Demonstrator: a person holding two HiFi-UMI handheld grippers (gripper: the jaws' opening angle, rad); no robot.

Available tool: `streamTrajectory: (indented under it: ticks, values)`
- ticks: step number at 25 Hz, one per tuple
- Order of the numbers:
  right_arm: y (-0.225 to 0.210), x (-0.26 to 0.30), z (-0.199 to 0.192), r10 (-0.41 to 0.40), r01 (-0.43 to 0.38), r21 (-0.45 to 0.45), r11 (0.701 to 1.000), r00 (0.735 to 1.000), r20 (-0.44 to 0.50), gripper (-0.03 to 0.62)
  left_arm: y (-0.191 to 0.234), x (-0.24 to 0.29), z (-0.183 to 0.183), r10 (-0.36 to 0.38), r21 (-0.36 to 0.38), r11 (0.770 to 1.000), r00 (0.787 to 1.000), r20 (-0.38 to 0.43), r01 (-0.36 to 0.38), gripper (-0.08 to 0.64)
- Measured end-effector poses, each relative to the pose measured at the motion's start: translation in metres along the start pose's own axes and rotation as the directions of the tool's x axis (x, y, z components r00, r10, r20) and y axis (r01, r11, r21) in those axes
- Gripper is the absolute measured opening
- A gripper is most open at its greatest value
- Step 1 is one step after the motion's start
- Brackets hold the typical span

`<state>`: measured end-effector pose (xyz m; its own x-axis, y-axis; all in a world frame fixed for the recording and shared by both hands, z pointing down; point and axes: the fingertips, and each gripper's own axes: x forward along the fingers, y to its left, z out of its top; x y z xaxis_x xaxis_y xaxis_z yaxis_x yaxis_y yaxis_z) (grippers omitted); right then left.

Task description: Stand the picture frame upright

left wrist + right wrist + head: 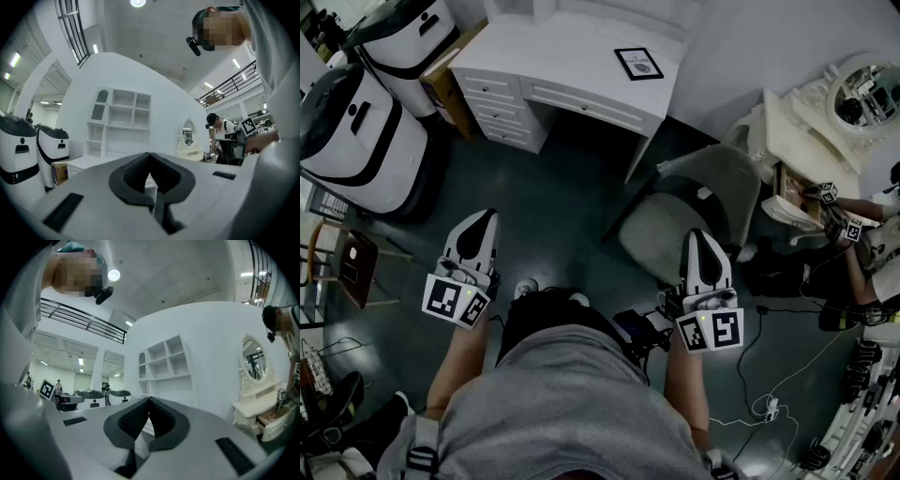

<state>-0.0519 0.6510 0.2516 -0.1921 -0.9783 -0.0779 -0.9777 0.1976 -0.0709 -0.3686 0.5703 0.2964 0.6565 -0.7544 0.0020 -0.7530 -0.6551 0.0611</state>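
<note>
A black-framed picture frame [638, 64] lies flat on the white desk [553, 56] at the far side of the head view. My left gripper [480, 222] is held low at the left, well short of the desk, shut with nothing in it. My right gripper [701, 239] hovers over a grey chair [698, 211] at the right, also shut and empty. In the left gripper view the jaws [150, 157] meet tip to tip, with the desk beyond them. The right gripper view shows its jaws [149, 401] closed the same way. The frame is hidden in both gripper views.
Two large white-and-black machines [356, 131] stand at the left beside a cardboard box [450, 80]. An ornate white vanity with an oval mirror [862, 94] is at the right, where another person [862, 244] works. Cables [769, 375] trail across the dark floor.
</note>
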Motion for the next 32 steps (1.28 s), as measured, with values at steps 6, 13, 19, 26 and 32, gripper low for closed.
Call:
streamTrajectory:
  ticks: [6,13,19,26,32]
  values:
    - [-0.003,-0.008,0.001,0.003,-0.003,0.000,1.000,1.000,-0.003,0.026,-0.011,0.000,0.000,-0.006,0.010,1.000,1.000,-0.007,0.006,0.006]
    - [-0.006,-0.010,-0.006,0.029,-0.029,0.009,1.000,0.999,-0.031,0.026,-0.016,-0.003,-0.006,0.018,0.010,1.000,1.000,-0.016,-0.018,0.006]
    - [-0.003,-0.006,-0.005,0.080,-0.079,0.068,0.995,0.997,-0.006,0.026,-0.016,-0.008,-0.010,0.039,0.009,0.999,0.999,-0.025,-0.039,0.006]
    - [0.001,0.011,-0.008,0.126,-0.124,0.062,0.990,0.992,-0.019,0.028,-0.010,0.004,-0.012,0.039,0.011,0.999,0.999,-0.036,-0.039,0.006]
    - [-0.013,0.034,-0.014,0.106,-0.104,0.065,0.992,0.994,-0.032,0.028,0.002,0.040,-0.013,0.005,0.006,1.000,0.999,-0.035,-0.005,0.006]
